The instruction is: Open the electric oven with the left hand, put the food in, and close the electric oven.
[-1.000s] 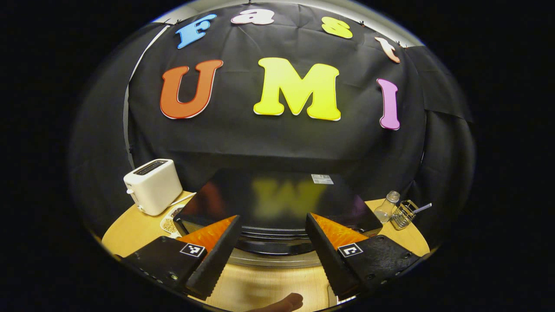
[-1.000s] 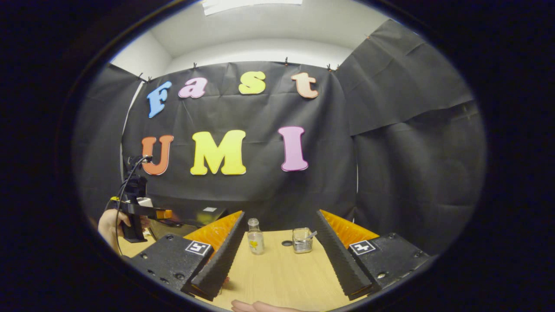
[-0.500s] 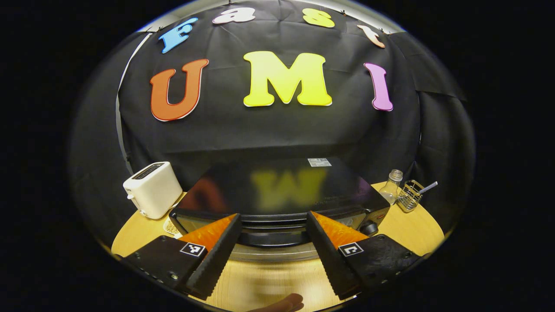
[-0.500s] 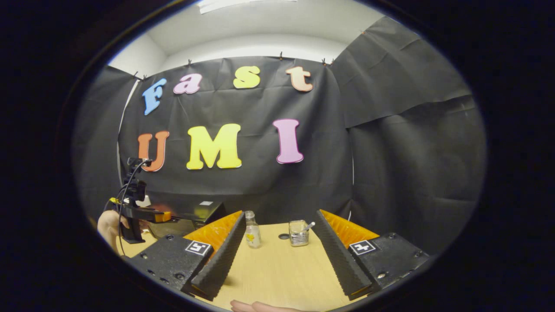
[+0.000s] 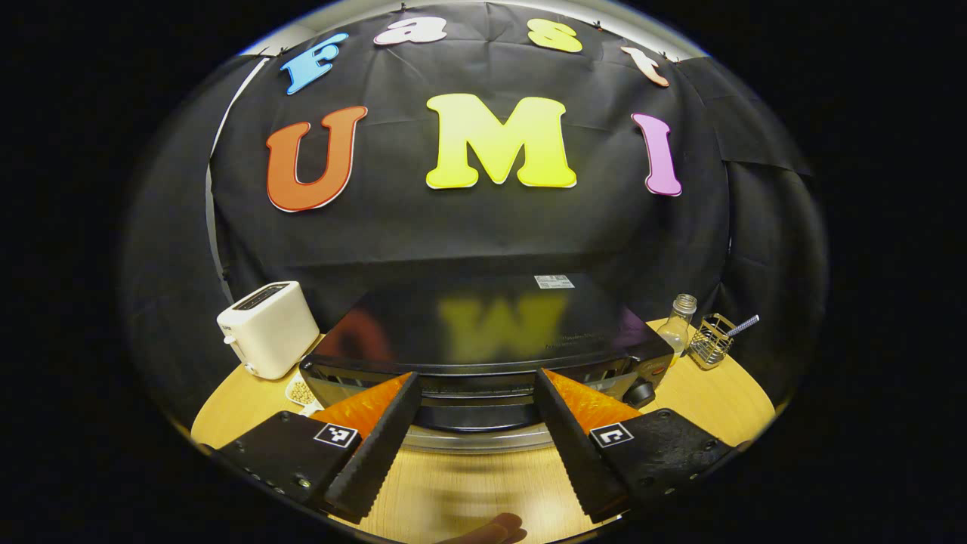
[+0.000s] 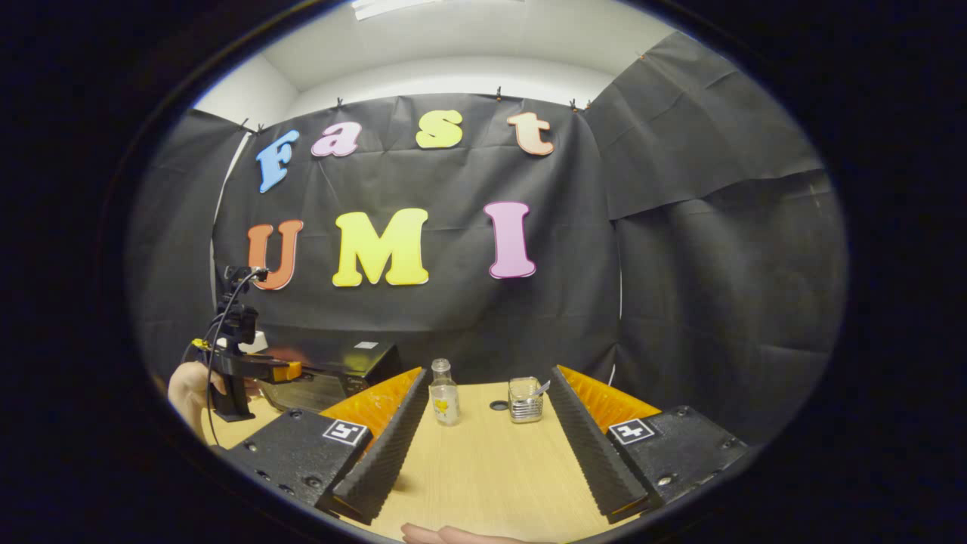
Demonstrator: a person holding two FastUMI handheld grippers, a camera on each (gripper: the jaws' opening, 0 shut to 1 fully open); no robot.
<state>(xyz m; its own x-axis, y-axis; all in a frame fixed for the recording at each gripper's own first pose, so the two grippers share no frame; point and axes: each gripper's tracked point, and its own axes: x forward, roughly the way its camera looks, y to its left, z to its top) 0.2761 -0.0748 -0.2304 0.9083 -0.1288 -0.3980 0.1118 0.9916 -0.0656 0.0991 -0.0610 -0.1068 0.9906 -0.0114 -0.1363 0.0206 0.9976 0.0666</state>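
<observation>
Left gripper (image 5: 476,446) level, fingers spread wide, nothing between them. Right gripper (image 6: 483,446) same: wide apart, nothing gripped. Hand (image 6: 189,389) at 9 o'clock in right gripper view, holding left gripper's handle.

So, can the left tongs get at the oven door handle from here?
Probably yes. The left tongs are open and face the oven head on, with the door handle lying between their fingers. Nothing stands between them, though contact can't be told.
</observation>
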